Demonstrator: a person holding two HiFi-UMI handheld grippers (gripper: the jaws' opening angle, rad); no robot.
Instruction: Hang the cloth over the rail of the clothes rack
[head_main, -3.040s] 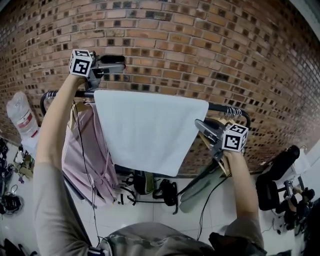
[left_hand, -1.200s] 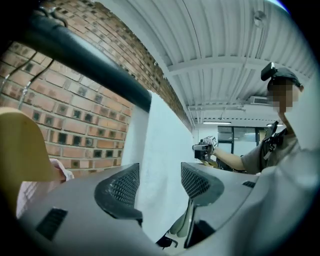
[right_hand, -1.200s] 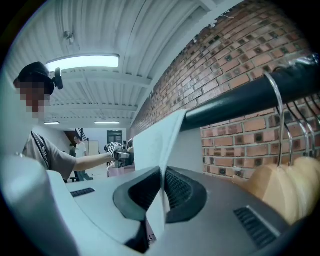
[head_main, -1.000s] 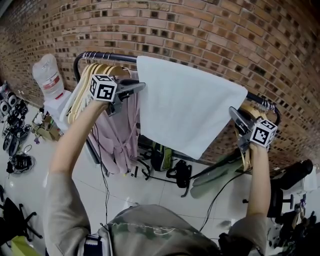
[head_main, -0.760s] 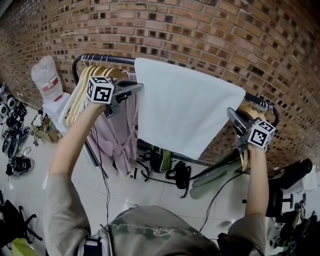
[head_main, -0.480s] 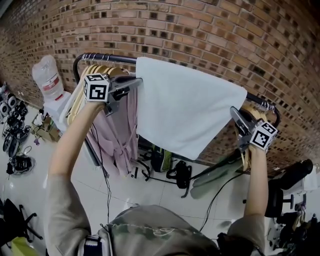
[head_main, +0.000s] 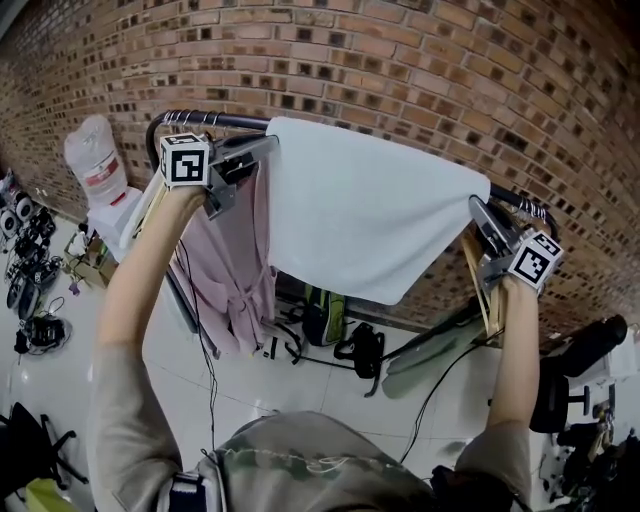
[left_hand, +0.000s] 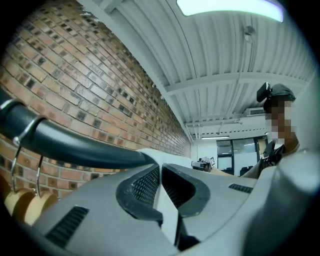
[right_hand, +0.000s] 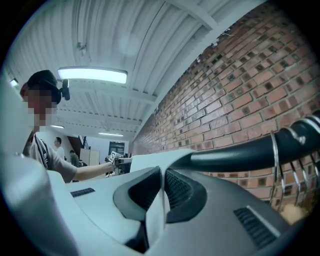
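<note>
**Cloth (head_main: 370, 215) lies over the rail (head_main: 215, 119), pinched at both top corners**

Nearest, the left gripper (head_main: 262, 143) has just been closing its jaws. They now clamp the cloth's top left edge, and its own view shows a white fold squeezed between them. The right gripper (head_main: 480, 210) is clamped the same way on the top right edge, with a thin white strip caught in its jaws. Both are raised to rail height.

The main risk, as I judge it, is a pull. If either hand draws back or lifts before its jaws let go, the cloth could be dragged along the rail or off it. The left gripper is also just beside the wooden hangers (head_main: 150, 205) and the pink garment (head_main: 235, 270), so a careless withdrawal could snag them. If too little cloth hangs on the far side, its own weight could slide it off once freed. That far flap is hidden, so I cannot tell.

The cloth is plain white and smooth, spread flat between the grippers. Its near flap hangs free, with the lower edge slanting down toward the right. Behind it is the brick wall (head_main: 400, 60)
</note>
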